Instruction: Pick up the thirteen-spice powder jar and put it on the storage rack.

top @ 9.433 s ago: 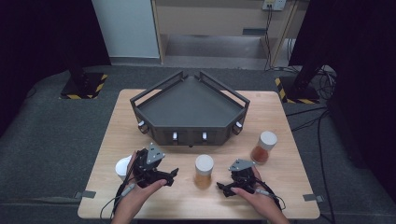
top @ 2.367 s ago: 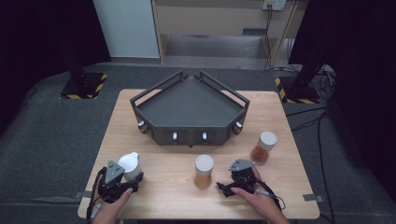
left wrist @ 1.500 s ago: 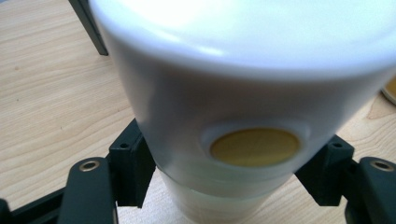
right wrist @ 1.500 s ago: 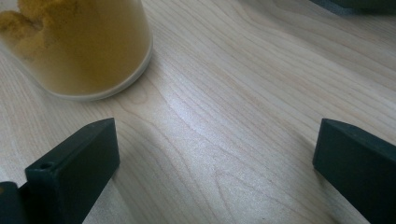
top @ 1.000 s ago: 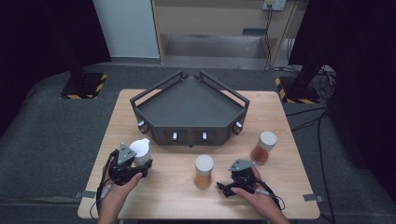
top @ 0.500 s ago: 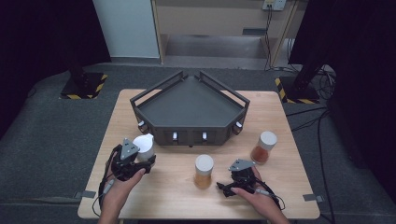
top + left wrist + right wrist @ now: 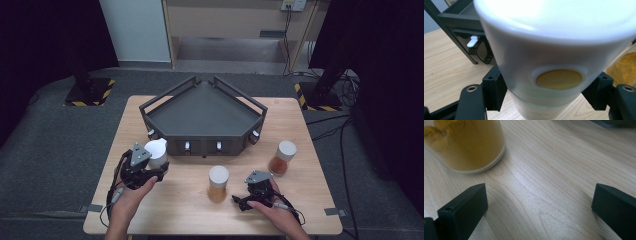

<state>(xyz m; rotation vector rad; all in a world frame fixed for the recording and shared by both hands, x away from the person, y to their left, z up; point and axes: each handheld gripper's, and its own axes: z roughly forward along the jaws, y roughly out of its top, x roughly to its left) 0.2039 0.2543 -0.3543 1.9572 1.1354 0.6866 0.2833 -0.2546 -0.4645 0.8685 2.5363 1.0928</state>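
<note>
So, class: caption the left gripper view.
Left gripper clamps a white-capped jar beside the black tray.

High view looks down over the table (image 7: 190, 210); both close gripper views share its wood.

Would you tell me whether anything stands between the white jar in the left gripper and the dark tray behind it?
Nothing visible does. The left gripper holds the white jar just in front of the dark tray; the bare table lies between, and the two other jars stand off to the right.
</note>
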